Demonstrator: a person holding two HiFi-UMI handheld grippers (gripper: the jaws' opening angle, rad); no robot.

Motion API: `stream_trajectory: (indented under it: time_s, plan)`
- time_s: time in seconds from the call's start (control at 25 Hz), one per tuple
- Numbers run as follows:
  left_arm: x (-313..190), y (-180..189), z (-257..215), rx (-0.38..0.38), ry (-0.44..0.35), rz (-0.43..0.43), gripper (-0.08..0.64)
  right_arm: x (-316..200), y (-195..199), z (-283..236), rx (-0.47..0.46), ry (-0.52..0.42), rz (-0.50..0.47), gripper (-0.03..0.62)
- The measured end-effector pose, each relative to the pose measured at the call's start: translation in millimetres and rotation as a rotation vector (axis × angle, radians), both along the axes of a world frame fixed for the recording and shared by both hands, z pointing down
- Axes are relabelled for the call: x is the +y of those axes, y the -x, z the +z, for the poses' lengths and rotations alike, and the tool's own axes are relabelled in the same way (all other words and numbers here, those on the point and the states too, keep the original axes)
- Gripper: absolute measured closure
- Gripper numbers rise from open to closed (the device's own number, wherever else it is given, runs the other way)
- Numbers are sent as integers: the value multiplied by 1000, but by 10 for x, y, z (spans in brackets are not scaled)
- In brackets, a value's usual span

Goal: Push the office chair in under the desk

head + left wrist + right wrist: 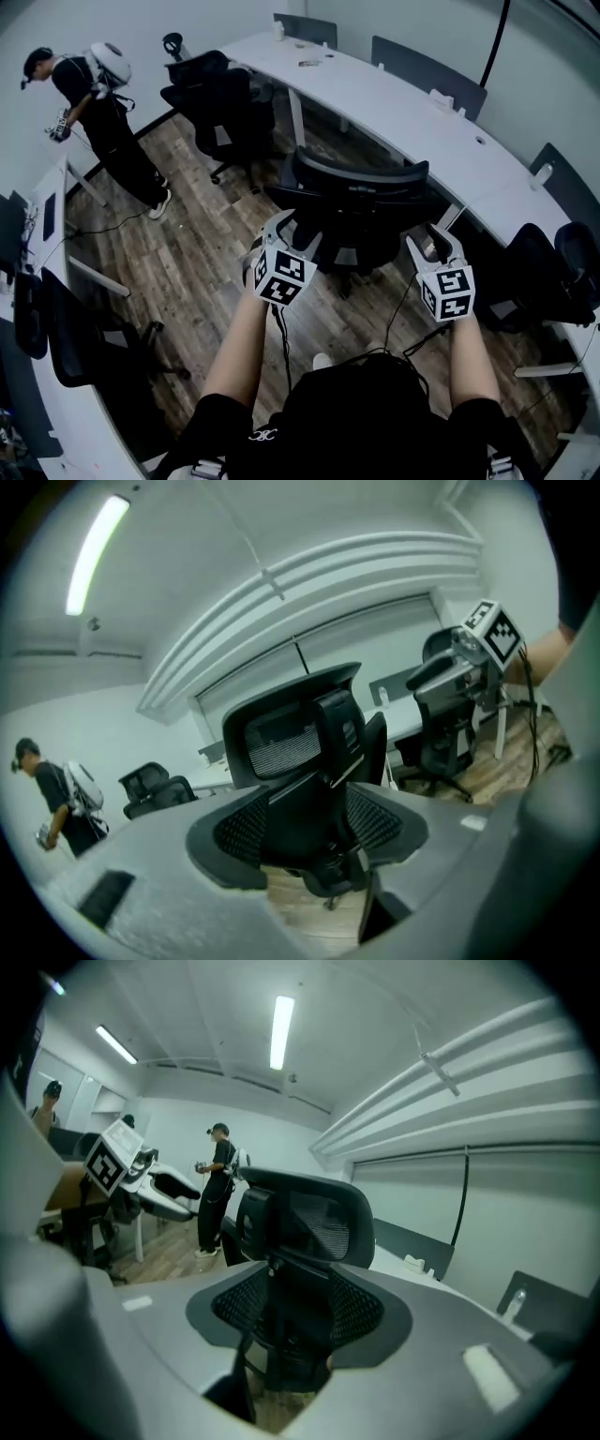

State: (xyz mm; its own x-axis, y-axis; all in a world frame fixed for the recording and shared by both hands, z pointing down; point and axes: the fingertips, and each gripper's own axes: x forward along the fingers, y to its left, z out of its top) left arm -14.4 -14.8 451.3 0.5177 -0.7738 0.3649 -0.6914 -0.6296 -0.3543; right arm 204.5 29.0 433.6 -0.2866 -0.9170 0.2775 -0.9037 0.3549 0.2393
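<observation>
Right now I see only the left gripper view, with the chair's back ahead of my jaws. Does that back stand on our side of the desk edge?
Observer: Yes. In the head view the chair has its back on our side of the desk edge.
Operator: And on my right hand, open or shut?
Observer: Open. The right hand-held gripper has its jaws apart and grips nothing.
Operator: Is anything at our left?
Observer: A second chair, beside another desk.

Chair (356, 202) stands just ahead of my left gripper (292, 231) and right gripper (431, 242), barring the way to the desk (422, 122); bare floor (197, 272) lies open at my left, toward a person (103, 117).
</observation>
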Motion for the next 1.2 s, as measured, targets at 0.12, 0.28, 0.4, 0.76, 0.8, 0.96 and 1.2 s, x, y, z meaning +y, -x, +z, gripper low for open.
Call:
stream_trajectory:
  time_s: [0.12, 0.28, 0.4, 0.76, 0.8, 0.96, 1.2]
  plan:
    - [-223, 58, 59, -112, -32, 56, 279, -139, -142, 99, 137, 27, -28, 338]
    - [-505, 118, 197, -197, 0, 123, 261, -330, -312, 258, 313, 58, -89, 304]
    - [-724, 154, 301, -268, 12, 150, 239, -489, -436, 379, 451, 63, -144, 283]
    - [-1205, 273, 708, -456, 78, 162, 239, -1013, -690, 760, 743, 116, -213, 266]
    - [-1244, 282, 741, -471, 82, 161, 239, -1066, -715, 765, 768, 106, -206, 293]
    - [-1348, 271, 803, -522, 44, 155, 323, -1159, -827, 788, 845, 72, -166, 388]
    - [-1371, 270, 803, -546, 14, 185, 330, -1191, -826, 806, 855, 44, -159, 387]
